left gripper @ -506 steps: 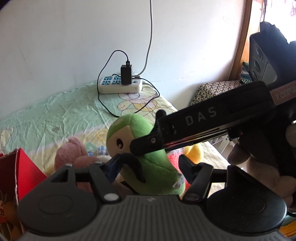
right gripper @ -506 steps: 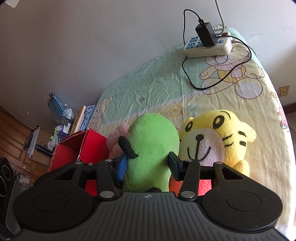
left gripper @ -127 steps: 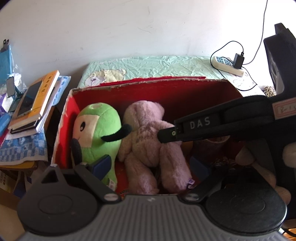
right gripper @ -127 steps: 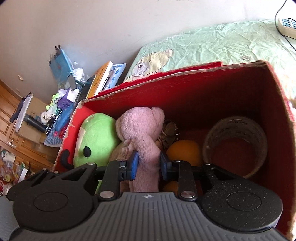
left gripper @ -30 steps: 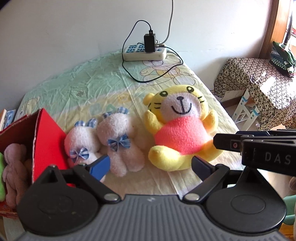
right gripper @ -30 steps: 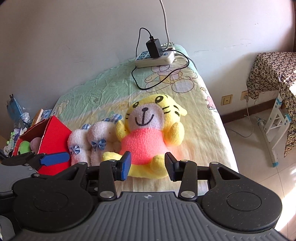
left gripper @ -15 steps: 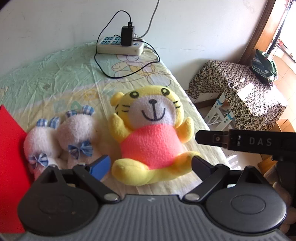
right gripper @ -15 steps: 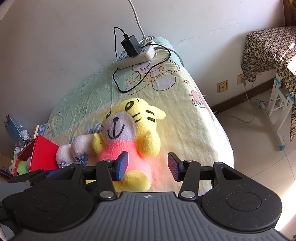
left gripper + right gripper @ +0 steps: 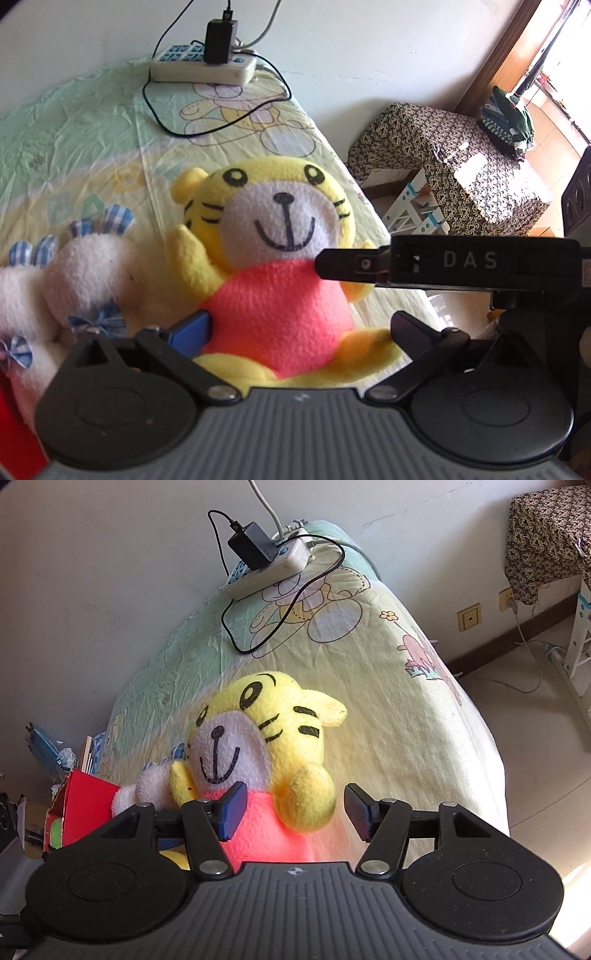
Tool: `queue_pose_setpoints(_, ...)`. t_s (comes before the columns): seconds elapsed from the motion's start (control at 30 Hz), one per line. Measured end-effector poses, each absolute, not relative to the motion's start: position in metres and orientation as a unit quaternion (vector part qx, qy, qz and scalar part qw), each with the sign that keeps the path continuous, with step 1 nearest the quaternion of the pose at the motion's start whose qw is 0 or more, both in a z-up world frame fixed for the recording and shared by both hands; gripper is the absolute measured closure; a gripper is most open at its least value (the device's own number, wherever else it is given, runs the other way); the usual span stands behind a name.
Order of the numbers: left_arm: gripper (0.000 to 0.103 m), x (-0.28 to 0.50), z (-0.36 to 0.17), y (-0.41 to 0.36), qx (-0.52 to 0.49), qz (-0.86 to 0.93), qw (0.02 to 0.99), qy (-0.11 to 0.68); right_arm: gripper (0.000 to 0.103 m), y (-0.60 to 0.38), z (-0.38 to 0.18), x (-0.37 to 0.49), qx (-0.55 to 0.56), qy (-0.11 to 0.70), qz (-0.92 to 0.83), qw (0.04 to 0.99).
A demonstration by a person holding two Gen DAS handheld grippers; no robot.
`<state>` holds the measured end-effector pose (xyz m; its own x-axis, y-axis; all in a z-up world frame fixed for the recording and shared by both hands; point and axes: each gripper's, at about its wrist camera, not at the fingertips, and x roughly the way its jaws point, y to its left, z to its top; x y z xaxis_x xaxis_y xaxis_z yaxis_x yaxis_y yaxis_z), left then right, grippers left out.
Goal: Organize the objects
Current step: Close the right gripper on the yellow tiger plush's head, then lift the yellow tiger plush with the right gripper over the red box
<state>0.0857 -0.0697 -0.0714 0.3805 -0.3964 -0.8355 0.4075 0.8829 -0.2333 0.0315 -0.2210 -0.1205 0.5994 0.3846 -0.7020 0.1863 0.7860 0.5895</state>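
The bed [image 9: 92,122], under a crinkled cartoon-print sheet, runs off the left edge, and only a corner of the red box [image 9: 86,797] shows. The fuzzy yellow tiger plush [image 9: 273,258] lies on it, feet hidden, looming nearer than a second ago, beside a white bunny plush [image 9: 74,273] blurred and cut off. The left hand-held gripper [image 9: 301,326] gapes widest around its pink belly, not touching; the right hand-held gripper [image 9: 295,812], jaws just opening, brackets one arm without pressing.

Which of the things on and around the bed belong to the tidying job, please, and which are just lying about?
Job:
- yellow plush tiger in a pink shirt
- white plush toys with blue checked bows
- red cardboard box

Lying about:
- white power strip with black charger
- patterned cloth-covered stand
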Motion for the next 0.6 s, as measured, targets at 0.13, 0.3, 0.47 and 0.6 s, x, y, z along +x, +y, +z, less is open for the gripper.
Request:
queue_pose_setpoints(0.13,0.001,0.094,-0.076,-0.068,0.002,-0.242,0.831,0.5,0.038,-0.221,-0.13,0.044,0.339,0.446,0.078,0.824)
queue_pose_setpoints(0.3,0.001,0.109,-0.087,-0.057,-0.027,-0.226,0.826,0.515,0.034,-0.213,-0.138,0.057,0.355,0.449,0.103,0.813)
queue_pose_setpoints(0.47,0.004,0.113,-0.095,-0.053,-0.037,-0.216,0.823,0.524,0.054,-0.205,-0.136,0.059,0.368,0.446,0.14,0.804)
queue_pose_setpoints(0.6,0.004,0.108,-0.092,-0.054,-0.031,-0.22,0.825,0.519,0.061,-0.202,-0.128,0.053,0.361,0.443,0.143,0.808)
